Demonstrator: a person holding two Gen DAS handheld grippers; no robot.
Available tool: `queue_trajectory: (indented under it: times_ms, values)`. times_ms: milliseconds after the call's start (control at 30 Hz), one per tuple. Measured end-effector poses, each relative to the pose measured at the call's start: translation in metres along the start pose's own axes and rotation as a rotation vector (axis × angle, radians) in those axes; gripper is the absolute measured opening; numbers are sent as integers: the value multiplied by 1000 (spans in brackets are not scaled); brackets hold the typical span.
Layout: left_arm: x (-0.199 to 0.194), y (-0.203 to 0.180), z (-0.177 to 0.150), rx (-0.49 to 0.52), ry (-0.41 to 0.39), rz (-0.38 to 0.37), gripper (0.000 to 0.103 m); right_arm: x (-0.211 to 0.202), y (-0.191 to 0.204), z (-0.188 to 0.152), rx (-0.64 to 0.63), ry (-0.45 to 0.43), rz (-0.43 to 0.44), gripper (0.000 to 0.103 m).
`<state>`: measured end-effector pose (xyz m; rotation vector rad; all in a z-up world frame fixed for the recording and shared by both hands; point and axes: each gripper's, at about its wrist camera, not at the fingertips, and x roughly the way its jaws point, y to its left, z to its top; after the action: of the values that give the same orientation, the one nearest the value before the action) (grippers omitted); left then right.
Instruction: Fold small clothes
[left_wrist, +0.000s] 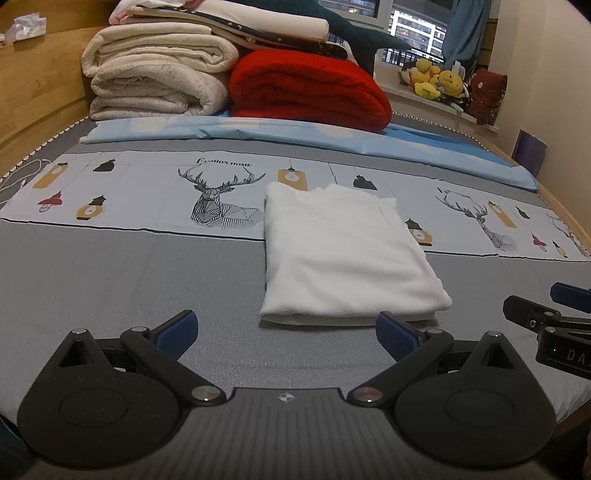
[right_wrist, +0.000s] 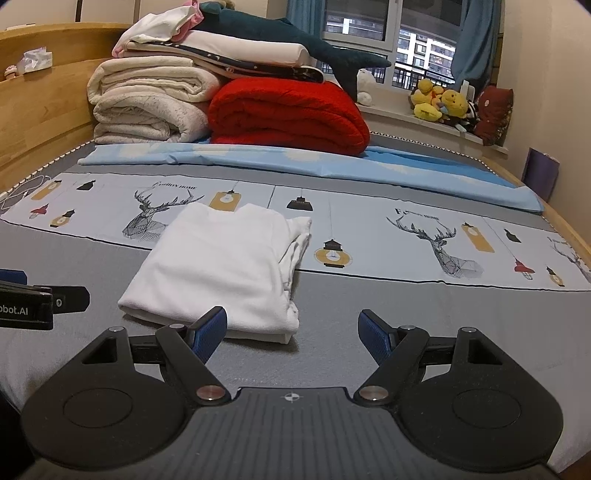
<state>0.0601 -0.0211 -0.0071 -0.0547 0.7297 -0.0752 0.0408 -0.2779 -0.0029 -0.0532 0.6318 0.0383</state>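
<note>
Where antlers spread, sheet (left_wrist: 147, 177) reads "FASHION HOME".

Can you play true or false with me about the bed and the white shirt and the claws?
1. The white shirt lies folded on the bed. True.
2. The left claw is pinching the shirt. False: it is open and holds nothing, just in front of the shirt.
3. The red blanket sits at the far end of the bed, beside a cream blanket stack. True.
4. The right claw is shut. False: it is open and empty.
5. Yellow plush toys sit on the shirt. False: they are on the windowsill.
</note>
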Motion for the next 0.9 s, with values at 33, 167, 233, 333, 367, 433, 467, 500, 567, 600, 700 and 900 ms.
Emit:
queue_trajectory:
  times_ms: [33,167,233,333,367,433,467,500,567,600,700,900]
  values:
    - [0,0,0,2,0,0,102,0,0,0,-1,-1,1,79]
    - [1,-1,0,7,-2,-1,102,0,1,1,-6,-4,4,79]
    - [1,-1,0,5,-1,-2,102,-1,1,1,-9,-7,5,79]
    - [1,-1,0,9,-5,-2,102,-1,2,1,-12,-6,5,79]
    - [1,-2,0,11,-6,-3,102,-1,2,1,-13,-6,5,79]
    - [1,-3,0,16,-8,-3,102,-1,2,1,-13,-6,6,80]
    - [2,-3,0,18,-8,-4,102,-1,2,1,-13,-6,6,80]
    - [2,-4,0,20,-8,-5,102,-1,2,1,-13,-7,6,80]
    - [2,-4,-1,22,-10,-5,102,-1,2,1,-13,-6,6,80]
    - [2,-4,-1,22,-11,-5,102,-1,2,1,-13,-6,6,80]
    - [2,-5,-1,27,-15,-6,102,-1,2,1,-14,-8,5,80]
    - [0,-6,-1,33,-19,-8,102,-1,4,2,-19,-8,8,80]
